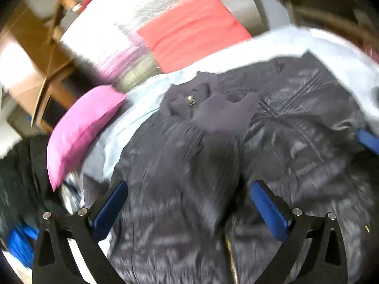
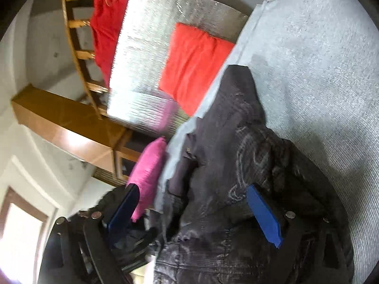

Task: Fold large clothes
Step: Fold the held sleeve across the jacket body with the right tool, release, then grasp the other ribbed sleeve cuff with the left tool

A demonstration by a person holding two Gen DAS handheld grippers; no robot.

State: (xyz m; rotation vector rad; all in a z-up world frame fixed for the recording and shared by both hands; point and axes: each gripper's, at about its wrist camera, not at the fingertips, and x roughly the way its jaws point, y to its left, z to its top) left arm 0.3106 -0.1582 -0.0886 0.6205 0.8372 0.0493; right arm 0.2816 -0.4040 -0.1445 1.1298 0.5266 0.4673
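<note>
A dark grey quilted jacket (image 1: pixel 213 142) lies spread on a light blue sheet (image 1: pixel 146 90), its zip pull (image 1: pixel 189 99) near the collar. My left gripper (image 1: pixel 189 201) hovers over the jacket's middle, jaws wide open, nothing between the blue pads (image 1: pixel 111 208). At the right edge of the left wrist view a blue pad of my right gripper (image 1: pixel 368 139) shows beside the jacket. In the right wrist view the jacket (image 2: pixel 236 161) lies bunched on the sheet (image 2: pixel 308 71). My right gripper (image 2: pixel 193 213) stands open above that fabric, its pads (image 2: pixel 263 213) not pressing on it.
A pink cushion (image 1: pixel 80 132) lies at the sheet's left edge, a red cushion (image 1: pixel 194 35) on a silver foil mat (image 1: pixel 123 30) beyond. Wooden furniture (image 2: pixel 66 123) and a railing with red cloth (image 2: pixel 106 28) stand behind. More dark clothing (image 1: pixel 21 165) lies at the left.
</note>
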